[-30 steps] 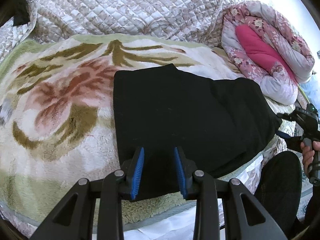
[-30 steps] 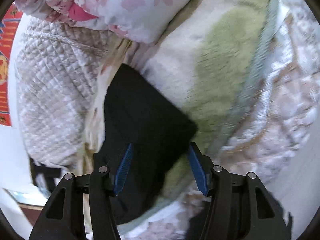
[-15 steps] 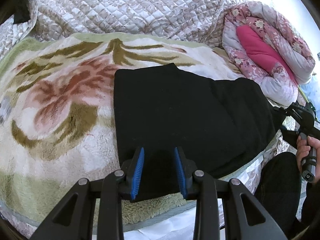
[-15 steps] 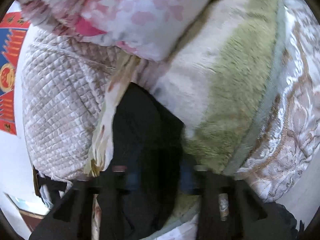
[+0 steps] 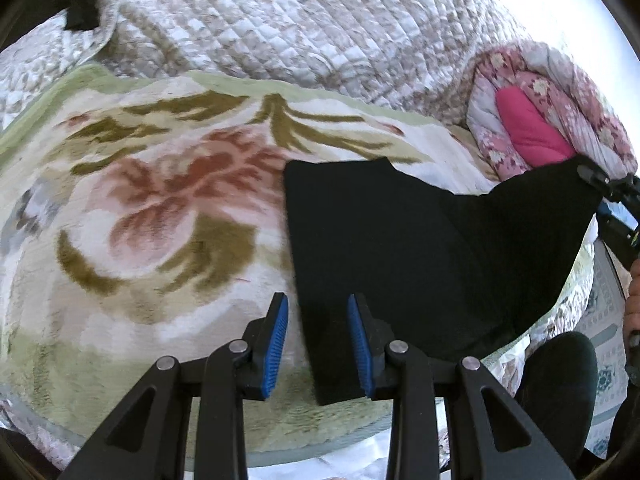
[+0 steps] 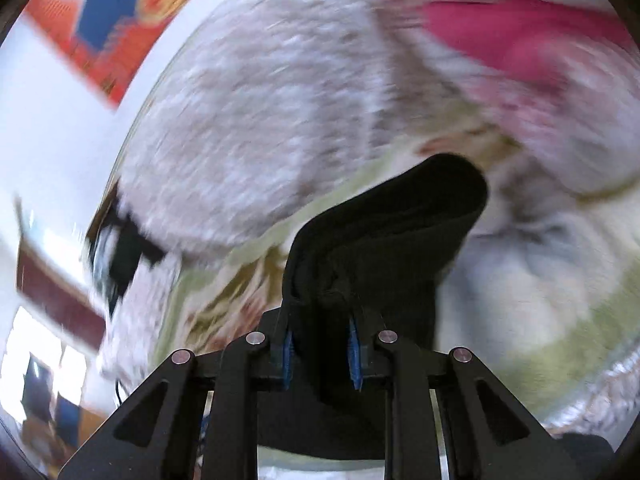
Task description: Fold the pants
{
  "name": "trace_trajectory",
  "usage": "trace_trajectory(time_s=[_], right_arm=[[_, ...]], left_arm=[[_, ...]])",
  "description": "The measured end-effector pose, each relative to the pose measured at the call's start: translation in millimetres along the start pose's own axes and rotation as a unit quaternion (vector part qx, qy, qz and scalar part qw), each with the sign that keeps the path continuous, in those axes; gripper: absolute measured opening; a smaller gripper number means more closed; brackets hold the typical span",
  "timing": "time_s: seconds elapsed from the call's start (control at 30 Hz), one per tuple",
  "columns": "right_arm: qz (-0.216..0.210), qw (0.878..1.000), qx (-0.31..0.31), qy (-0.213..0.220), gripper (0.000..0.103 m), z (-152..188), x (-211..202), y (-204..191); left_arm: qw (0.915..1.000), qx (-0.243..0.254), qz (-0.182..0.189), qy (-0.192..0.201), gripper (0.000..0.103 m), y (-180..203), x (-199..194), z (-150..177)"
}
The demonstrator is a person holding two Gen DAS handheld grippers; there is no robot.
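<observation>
The black pants (image 5: pixel 400 264) lie on a floral fleece blanket (image 5: pixel 152 216) spread over the bed, their near left corner reaching toward the bed's front edge. The left gripper (image 5: pixel 318 340) hovers low over that near corner, pointing forward across the bed with its blue-padded fingers (image 5: pixel 276 340) spread apart; the left pad sits over bare blanket just beside the fabric's edge, the right pad over the black cloth, and nothing is pinched between them. At the far right of the left wrist view, the right end of the pants is lifted off the blanket into a raised peak, where the right gripper (image 5: pixel 600 184) holds it, with part of the person's hand (image 5: pixel 633 300) visible below at the frame's edge. In the right wrist view, which is strongly motion-blurred, the right gripper (image 6: pixel 320 354) has its fingers pressed close together on a bunched fold of the pants (image 6: pixel 384 236), the cloth gathered into wrinkles right at the blue pads and arching up and away from them. Behind the blanket lies a quilted beige bedspread (image 5: pixel 280 20), and a rolled pink floral comforter (image 5: pixel 544 124) rests at the far right of the bed.
</observation>
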State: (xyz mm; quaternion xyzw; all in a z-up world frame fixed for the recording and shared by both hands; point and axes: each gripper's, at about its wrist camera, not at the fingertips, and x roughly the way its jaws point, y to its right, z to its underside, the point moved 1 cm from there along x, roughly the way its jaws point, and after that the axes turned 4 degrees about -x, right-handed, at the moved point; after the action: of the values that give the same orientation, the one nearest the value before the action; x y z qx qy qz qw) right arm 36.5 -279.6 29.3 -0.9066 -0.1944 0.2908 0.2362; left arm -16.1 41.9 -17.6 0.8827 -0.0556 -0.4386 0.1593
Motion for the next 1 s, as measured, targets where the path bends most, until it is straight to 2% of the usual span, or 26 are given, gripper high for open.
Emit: trace_trajectory(time_s=[0.13, 0.23, 0.3, 0.4, 0.6, 0.73, 0.77, 0.8, 0.83, 0.9, 1.0], right_arm=[[-0.031, 0.995, -0.078, -0.058, 0.021, 27, 44, -52], [-0.052, 0.986, -0.108, -0.115, 0.021, 61, 77, -67], [-0.052, 0.975, -0.141, -0.166, 0.021, 94, 110, -76], [-0.03, 0.961, -0.185, -0.205, 0.022, 128, 134, -82], [-0.01, 0.957, -0.233, -0.173, 0.022, 121, 124, -101], [-0.012, 0.948, -0.247, -0.198, 0.033, 137, 138, -102], [-0.017, 0.947, -0.255, -0.196, 0.042, 141, 138, -104], [-0.03, 0.947, -0.258, -0.191, 0.051, 142, 135, -107], [-0.044, 0.946, -0.257, -0.193, 0.053, 142, 134, -111], [-0.085, 0.942, -0.254, -0.204, 0.055, 143, 129, -117], [-0.111, 0.944, -0.257, -0.174, 0.055, 136, 111, -119]], left_arm=[[0.9997, -0.019, -0.008, 0.011, 0.034, -18, -10, 0], [0.9992, -0.032, -0.015, 0.017, 0.034, -33, -16, 2], [0.9987, -0.042, -0.019, 0.019, 0.034, -41, -20, 3], [0.998, -0.054, -0.023, 0.021, 0.034, -51, -22, 5], [0.9975, -0.064, -0.023, 0.021, 0.034, -59, -23, 8], [0.9977, -0.062, -0.021, 0.018, 0.034, -57, -20, 7], [0.9978, -0.06, -0.02, 0.018, 0.034, -57, -20, 7], [0.9979, -0.058, -0.021, 0.018, 0.034, -56, -20, 7], [0.998, -0.057, -0.021, 0.019, 0.034, -56, -21, 7], [0.998, -0.057, -0.021, 0.019, 0.034, -56, -21, 7], [0.9981, -0.056, -0.02, 0.019, 0.034, -54, -21, 5]])
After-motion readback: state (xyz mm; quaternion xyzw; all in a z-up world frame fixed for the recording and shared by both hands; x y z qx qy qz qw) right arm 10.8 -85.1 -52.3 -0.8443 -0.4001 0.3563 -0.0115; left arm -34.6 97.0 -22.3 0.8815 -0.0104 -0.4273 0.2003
